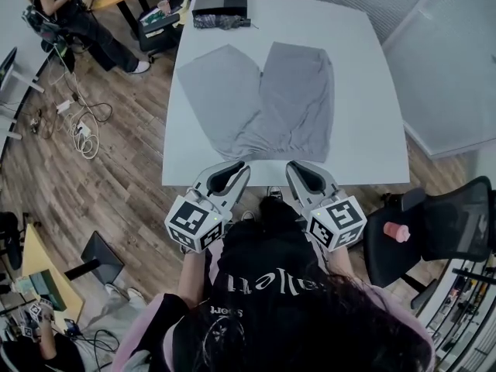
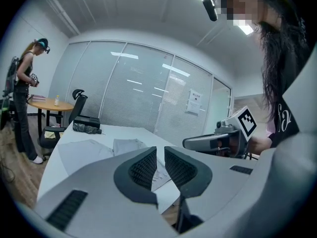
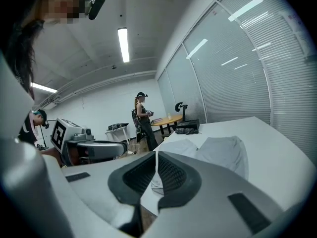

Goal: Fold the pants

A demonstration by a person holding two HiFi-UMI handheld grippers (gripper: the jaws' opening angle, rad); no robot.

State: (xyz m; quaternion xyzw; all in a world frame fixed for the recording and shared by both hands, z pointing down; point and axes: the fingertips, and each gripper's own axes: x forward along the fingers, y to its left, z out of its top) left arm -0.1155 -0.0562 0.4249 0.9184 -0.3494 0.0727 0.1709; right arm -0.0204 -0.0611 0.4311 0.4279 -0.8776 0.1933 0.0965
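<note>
Grey pants (image 1: 263, 99) lie flat on the white table (image 1: 364, 130), legs pointing away and spread apart, the bunched waistband toward the near edge. My left gripper (image 1: 237, 166) hovers at the near table edge, just short of the waistband's left end, jaws nearly together and empty. My right gripper (image 1: 296, 167) hangs beside it off the waistband's right end, shut on nothing. In the left gripper view the pants (image 2: 99, 150) lie beyond the left gripper (image 2: 160, 150). The right gripper view shows the pants (image 3: 223, 152) ahead of the right gripper (image 3: 155, 155).
A black box (image 1: 221, 0) and a dark folded item (image 1: 219, 22) sit at the table's far edge. A black office chair (image 1: 434, 227) stands at my right. Cables (image 1: 81, 122) trail over the wooden floor on the left, where a person (image 1: 70, 14) stands at another table.
</note>
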